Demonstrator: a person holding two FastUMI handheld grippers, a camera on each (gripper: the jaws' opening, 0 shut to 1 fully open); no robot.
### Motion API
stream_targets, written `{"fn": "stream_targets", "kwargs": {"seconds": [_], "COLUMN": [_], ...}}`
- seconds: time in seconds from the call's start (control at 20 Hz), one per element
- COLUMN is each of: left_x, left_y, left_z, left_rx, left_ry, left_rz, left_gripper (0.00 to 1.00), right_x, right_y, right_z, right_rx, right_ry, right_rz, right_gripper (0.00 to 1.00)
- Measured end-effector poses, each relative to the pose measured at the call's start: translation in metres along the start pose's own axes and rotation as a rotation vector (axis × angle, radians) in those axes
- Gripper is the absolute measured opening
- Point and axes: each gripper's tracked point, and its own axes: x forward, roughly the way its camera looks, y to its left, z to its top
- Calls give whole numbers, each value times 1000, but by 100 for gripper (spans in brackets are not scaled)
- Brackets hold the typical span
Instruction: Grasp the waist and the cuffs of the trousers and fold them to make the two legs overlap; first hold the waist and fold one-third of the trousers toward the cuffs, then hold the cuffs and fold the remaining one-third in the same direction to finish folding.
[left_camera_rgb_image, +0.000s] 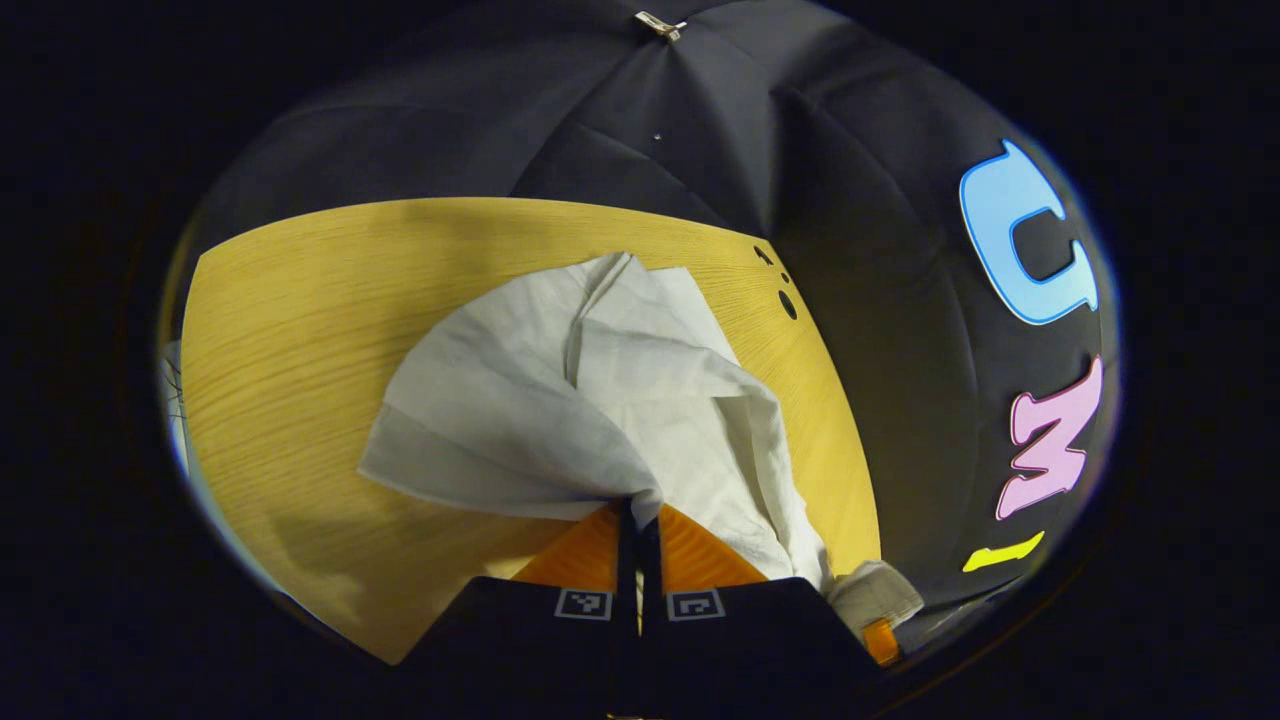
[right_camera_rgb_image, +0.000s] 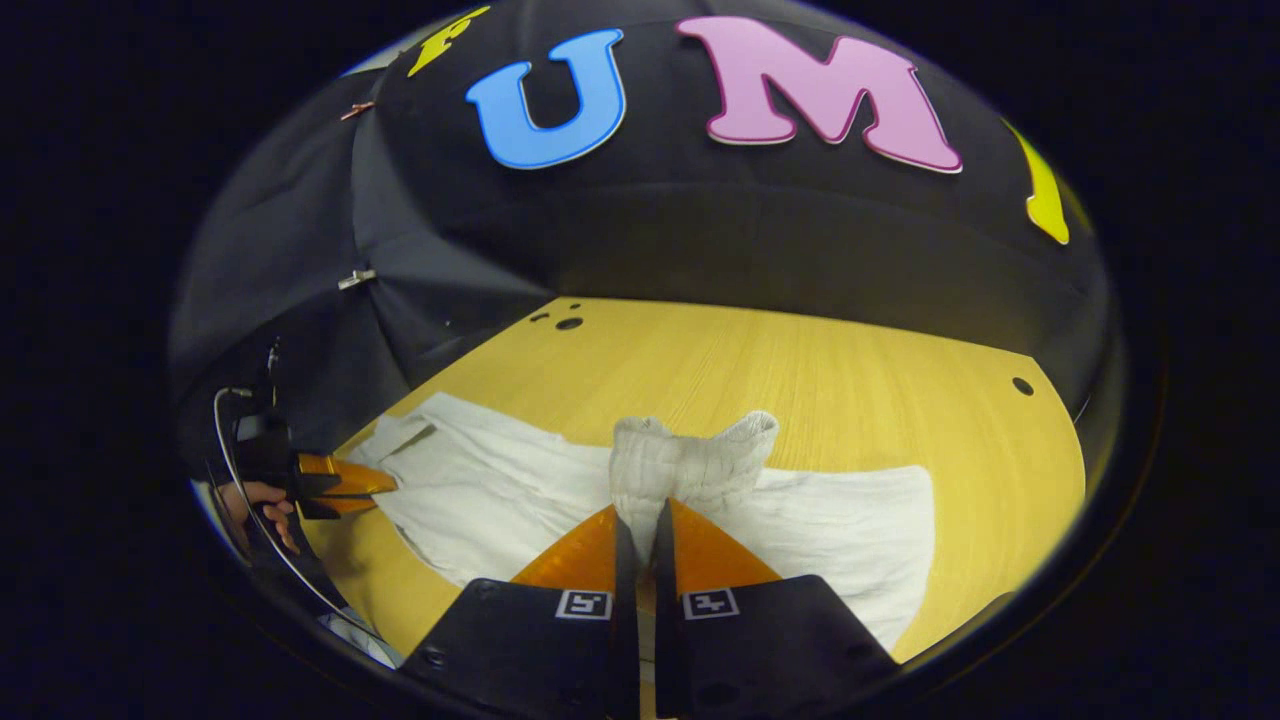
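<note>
We see a pale wooden tabletop (right_camera_rgb_image: 800, 370) hemmed by black cloth wall (right_camera_rgb_image: 700, 240) on two sides. White trousers (right_camera_rgb_image: 480, 490) lie on it, their length running across the right gripper view. The right gripper (right_camera_rgb_image: 640, 520) has its jaws pinching the ribbed waist; the left gripper (left_camera_rgb_image: 638, 515) nips a lifted fold. Bare wood lies open beyond the cloth.

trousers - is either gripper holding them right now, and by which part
Both. The right gripper is shut on the ribbed elastic band of the white trousers; the left gripper pinches a fold of cloth at their other end.
</note>
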Motion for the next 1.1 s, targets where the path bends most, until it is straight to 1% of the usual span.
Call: {"fn": "stream_targets", "kwargs": {"seconds": [0.05,0.2,0.25,0.3,0.35,0.4,0.5,0.55,0.6,0.7,0.75,0.9,1.1], "left_x": [0,0,0,1,0,1,1,2,3,2,-1,-12,-24], "left_y": [0,-1,-1,-2,-2,-4,-4,-3,-3,-5,-8,-35,-72], "left_z": [0,1,2,1,2,2,1,2,2,4,7,17,25], "left_rx": [-1,-3,-4,-7,-10,-14,-22,-26,-30,-31,-21,35,107], "left_ry": [0,-4,-5,-5,-5,-5,-3,-4,-5,-14,-23,-76,-116], "left_rz": [-1,-3,-4,-8,-10,-12,-15,-15,-14,-9,-21,-92,-136], "left_gripper": [6,6,6,6,6,6,6,6,6,6,6,6,6], "right_x": [-5,-8,-7,-9,-12,-13,-24,-29,-34,-45,-50,-63,-89], "right_y": [5,28,31,35,38,42,50,52,49,34,22,-27,-82], "right_z": [-4,-23,-34,-41,-48,-52,-53,-53,-54,-54,-54,-62,-58], "right_rx": [14,112,154,200,247,294,374,400,412,421,426,454,555], "right_ry": [23,93,116,137,156,171,172,168,165,148,138,121,77], "right_rz": [27,103,120,136,157,186,234,245,240,204,172,57,-39], "right_gripper": [13,25,32,37,44,48,53,46,54,53,54,54,53]}}
